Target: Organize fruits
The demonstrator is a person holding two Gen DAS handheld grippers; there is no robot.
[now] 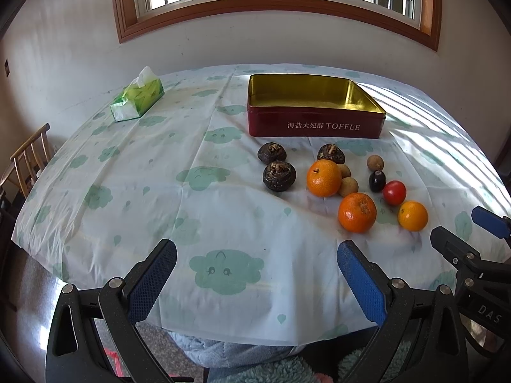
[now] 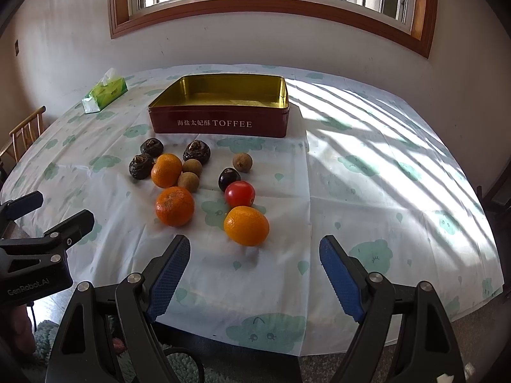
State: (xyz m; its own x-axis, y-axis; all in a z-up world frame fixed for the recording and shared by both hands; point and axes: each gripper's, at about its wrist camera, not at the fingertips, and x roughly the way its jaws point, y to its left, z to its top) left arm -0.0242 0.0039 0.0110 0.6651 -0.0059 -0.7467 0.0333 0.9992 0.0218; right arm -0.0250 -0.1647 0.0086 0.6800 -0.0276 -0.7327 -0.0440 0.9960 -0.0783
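A red toffee tin (image 1: 316,124) (image 2: 220,124) with a gold inside stands open and holds nothing. In front of it lie three oranges (image 1: 324,177) (image 2: 246,226), a red tomato (image 1: 394,192) (image 2: 240,193), a dark plum (image 1: 377,180) (image 2: 229,178), three brown longans (image 2: 242,162) and three dark water chestnuts (image 1: 278,176) (image 2: 196,151). My left gripper (image 1: 257,274) is open over the near table edge, left of the fruit. My right gripper (image 2: 254,271) is open just short of the nearest orange.
A green tissue pack (image 1: 137,99) (image 2: 104,95) lies at the far left of the cloud-print tablecloth (image 1: 159,191). A wooden chair (image 1: 28,156) stands past the left edge. Sunlit stripes cover the right side. A wall with a window is behind.
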